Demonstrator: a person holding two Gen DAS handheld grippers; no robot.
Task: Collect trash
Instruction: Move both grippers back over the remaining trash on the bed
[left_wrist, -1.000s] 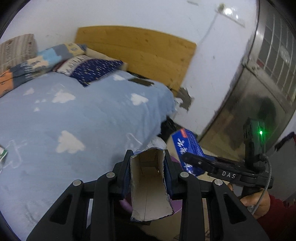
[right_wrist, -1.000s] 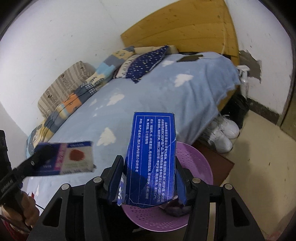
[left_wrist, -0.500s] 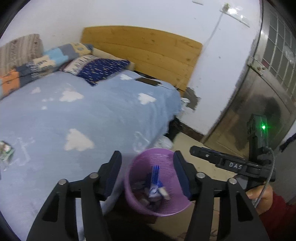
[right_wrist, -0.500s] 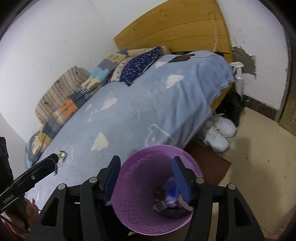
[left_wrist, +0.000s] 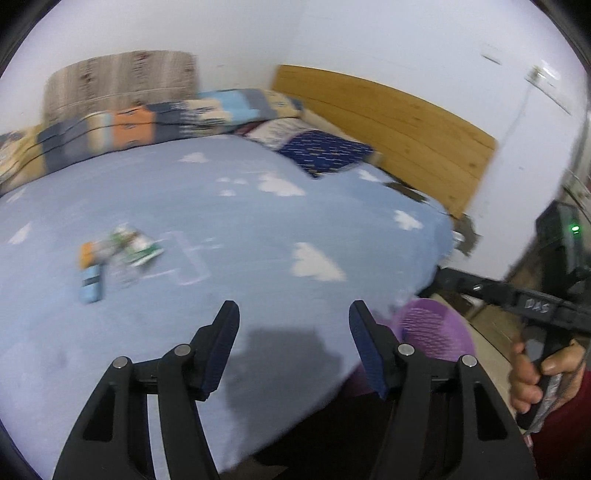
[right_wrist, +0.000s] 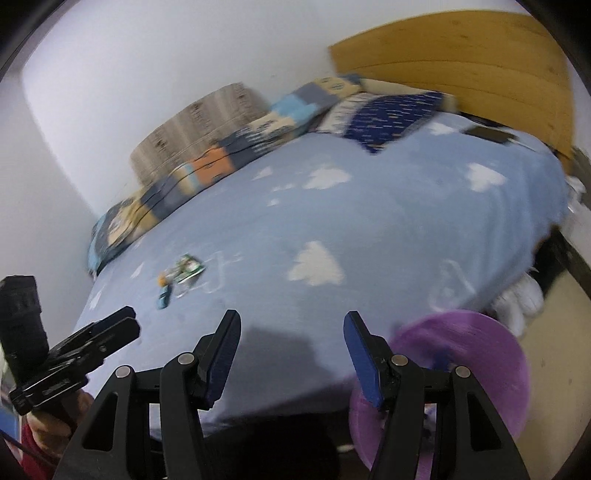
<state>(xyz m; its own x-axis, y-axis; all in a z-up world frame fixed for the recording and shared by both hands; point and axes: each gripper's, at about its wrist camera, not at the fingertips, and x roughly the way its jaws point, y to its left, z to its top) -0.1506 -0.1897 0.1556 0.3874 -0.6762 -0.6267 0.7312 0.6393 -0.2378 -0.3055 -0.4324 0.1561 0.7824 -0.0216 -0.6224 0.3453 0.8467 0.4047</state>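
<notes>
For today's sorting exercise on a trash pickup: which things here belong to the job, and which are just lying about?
Job:
wrappers
small box
purple bin

Lying about:
pillows
folded quilt
white shoes
dark flat item, blurred

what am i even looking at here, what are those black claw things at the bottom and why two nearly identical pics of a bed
No robot here: a person holds a hand-operated gripper in each hand, and each carries a wide-angle camera looking along its tongs. One picture is from the left gripper, the other from the right gripper, so both show the same bed from slightly different spots. Each tool also shows in the other's picture, with the hand gripping it. Both tongs stand open with nothing between them; the left ones have just been opening. On the blue cloud blanket lies a small blurry pile of wrappers, likely the trash to collect. The purple bin stands beside the bed.
</notes>
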